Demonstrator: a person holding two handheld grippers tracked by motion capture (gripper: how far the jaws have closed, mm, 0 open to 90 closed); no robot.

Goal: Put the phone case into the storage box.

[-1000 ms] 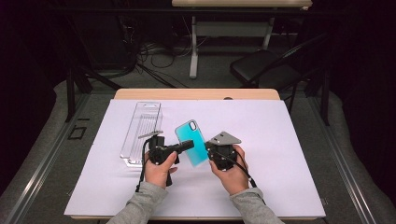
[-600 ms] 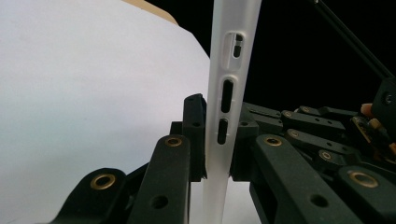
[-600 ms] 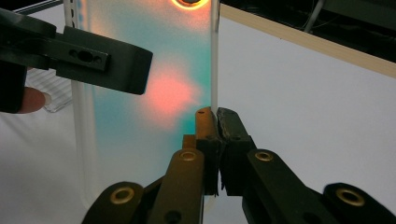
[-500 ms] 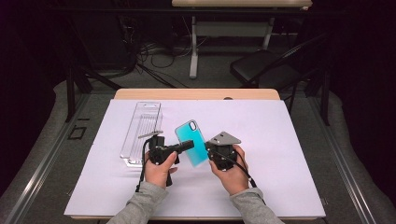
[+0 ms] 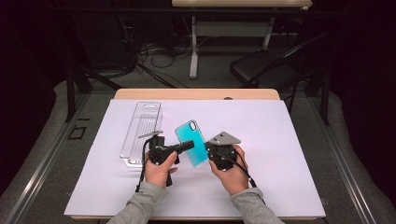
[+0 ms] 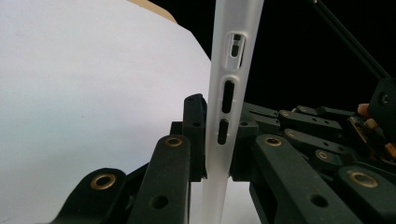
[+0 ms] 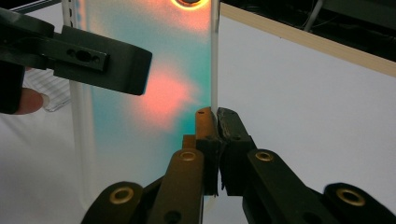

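A teal phone case [image 5: 192,142] with a camera cutout is held up over the white sheet between both grippers. My left gripper [image 5: 186,146] is shut on its left edge. In the left gripper view the pale rim of the case [image 6: 226,93], with its button slots, stands pinched between the black jaws of that gripper [image 6: 217,140]. My right gripper [image 5: 211,150] is shut on the opposite edge. In the right gripper view its jaws [image 7: 215,126] clamp the thin rim of the case [image 7: 154,93], and a jaw of the left gripper [image 7: 93,60] lies across the teal face.
A clear plastic package [image 5: 141,130] lies on the white sheet [image 5: 289,158] just left of the left hand. The wooden table edge [image 5: 196,94] runs along the back. A dark chair [image 5: 261,70] and cables sit on the floor beyond it.
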